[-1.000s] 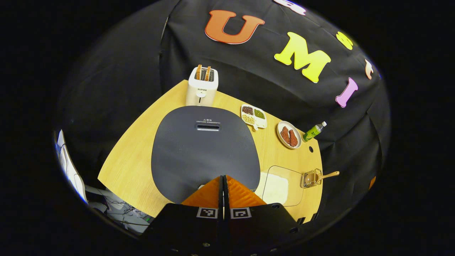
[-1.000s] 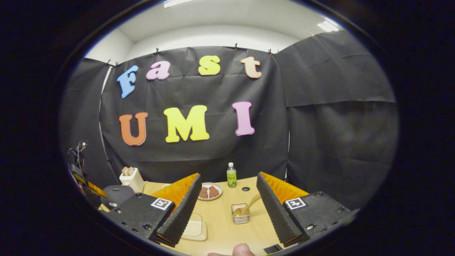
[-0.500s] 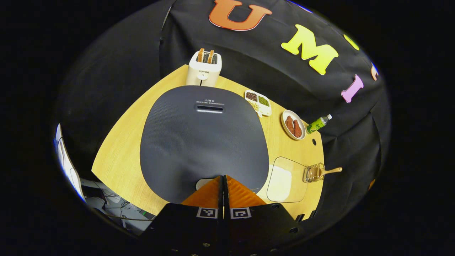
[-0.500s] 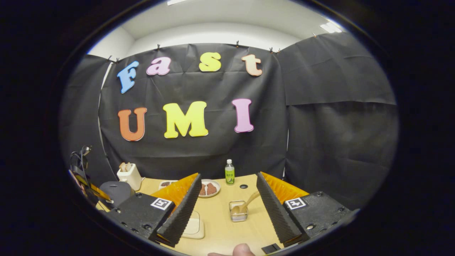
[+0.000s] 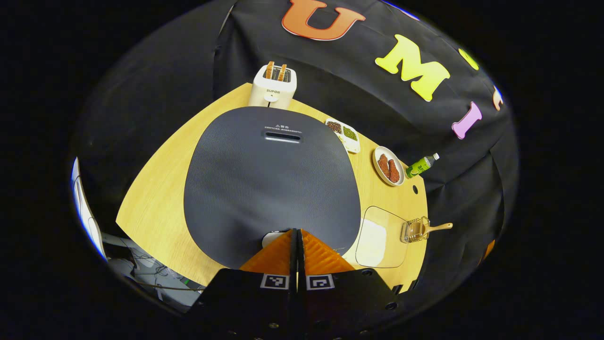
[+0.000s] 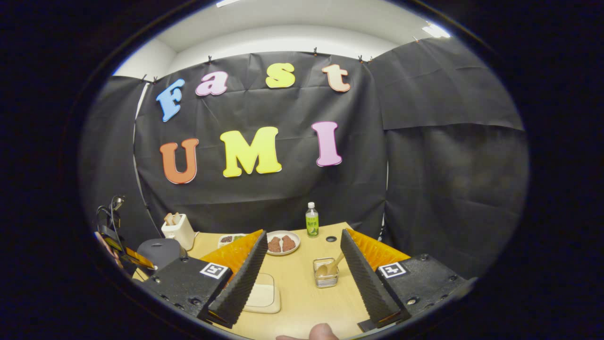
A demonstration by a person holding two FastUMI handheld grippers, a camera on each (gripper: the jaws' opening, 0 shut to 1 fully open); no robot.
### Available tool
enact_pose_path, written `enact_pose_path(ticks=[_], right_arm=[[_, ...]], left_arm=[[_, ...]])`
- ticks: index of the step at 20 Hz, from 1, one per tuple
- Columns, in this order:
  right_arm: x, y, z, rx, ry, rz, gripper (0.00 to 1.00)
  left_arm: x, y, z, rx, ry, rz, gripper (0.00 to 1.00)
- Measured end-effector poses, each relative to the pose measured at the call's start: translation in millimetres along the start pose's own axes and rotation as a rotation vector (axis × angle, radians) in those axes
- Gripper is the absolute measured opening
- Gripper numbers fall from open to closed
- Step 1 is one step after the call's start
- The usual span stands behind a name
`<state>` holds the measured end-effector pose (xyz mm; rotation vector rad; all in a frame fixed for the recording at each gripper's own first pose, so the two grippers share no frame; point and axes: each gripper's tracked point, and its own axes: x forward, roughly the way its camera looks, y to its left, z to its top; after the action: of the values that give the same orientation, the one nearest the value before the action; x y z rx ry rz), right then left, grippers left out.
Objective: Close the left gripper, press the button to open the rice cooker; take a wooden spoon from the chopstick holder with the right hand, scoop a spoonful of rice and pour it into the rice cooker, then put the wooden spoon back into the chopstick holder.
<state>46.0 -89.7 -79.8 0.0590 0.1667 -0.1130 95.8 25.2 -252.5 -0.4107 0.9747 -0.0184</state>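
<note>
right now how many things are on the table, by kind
appliances: 2, rice cooker and toaster
food dishes: 3, bean tray, meat plate, rice container
bottles: 1
holders with spoon: 1
total: 7

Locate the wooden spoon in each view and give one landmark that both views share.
Left gripper view: the wooden spoon is at the right, at the table's edge, its handle sticking out of the wire chopstick holder.
Right gripper view: the wooden spoon is low and right of centre, leaning in the chopstick holder between the open fingers.
Shared landmark: the green bottle by the booth's wall.
</note>
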Motion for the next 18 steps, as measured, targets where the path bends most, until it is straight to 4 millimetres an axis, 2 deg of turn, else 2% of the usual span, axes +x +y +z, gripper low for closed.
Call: enact_pose_path(ticks=[2, 5, 14, 18], right_arm=[[-3, 1, 8, -0.01, -0.017, 0.005, 0.99], [-9, 2, 13, -0.019, -0.031, 0.004, 1.0], [-33, 1, 30, -0.037, -0.075, 0.002, 1.0], [-48, 1, 35, -0.038, -0.091, 0.002, 1.0]], left_arm=[[-5, -3, 3, -0.009, -0.035, -0.012, 0.0], [-23, -9, 17, 0.049, -0.122, -0.002, 0.0], [-99, -43, 108, 0.151, -0.479, -0.068, 0.0], [-127, -58, 139, 0.165, -0.597, -0.131, 0.0]])
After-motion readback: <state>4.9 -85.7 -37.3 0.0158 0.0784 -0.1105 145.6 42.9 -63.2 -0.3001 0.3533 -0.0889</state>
